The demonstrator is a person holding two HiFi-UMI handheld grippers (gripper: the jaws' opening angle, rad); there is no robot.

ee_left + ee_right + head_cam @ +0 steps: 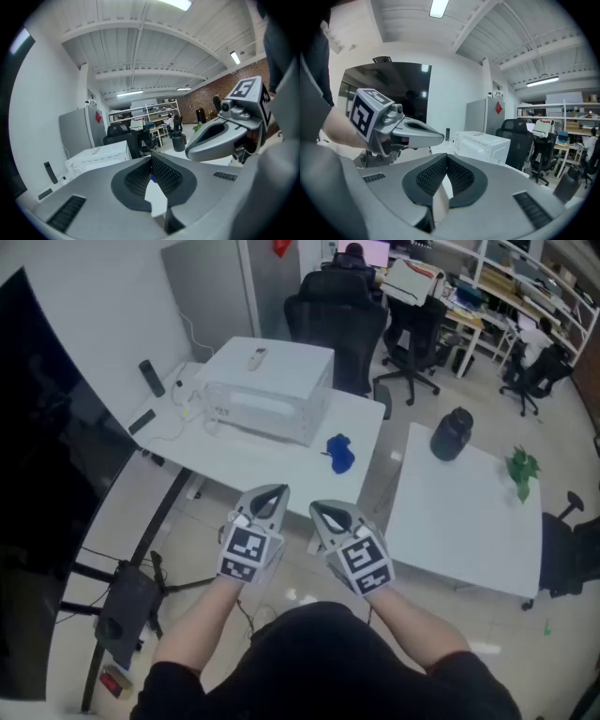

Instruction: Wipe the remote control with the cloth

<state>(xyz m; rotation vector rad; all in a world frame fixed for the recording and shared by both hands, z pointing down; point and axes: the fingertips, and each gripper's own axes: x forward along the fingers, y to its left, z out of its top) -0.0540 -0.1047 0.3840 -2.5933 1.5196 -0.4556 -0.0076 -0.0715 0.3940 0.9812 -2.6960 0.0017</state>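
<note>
Left hand-held gripper (271, 493) and right hand-held gripper (325, 512): both closed on nothing.
The cloth (340, 454) lies on the tabletop (272, 460) just beyond them, nearer the right one.

- Bare floor is left between the left gripper (272, 493), the right gripper (325, 512) and the table (253, 457).
- The table's back is taken up by a white box (272, 395); the remote (257, 357) on top is open from above.
- A bare front strip is left, up to the cloth (341, 454).
- A narrow gap is left beside a second table (459, 521).
- The left is closed off by a dark screen (37, 456), with a stand (127, 601) on the floor below; chairs (337, 320) are set behind.
</note>
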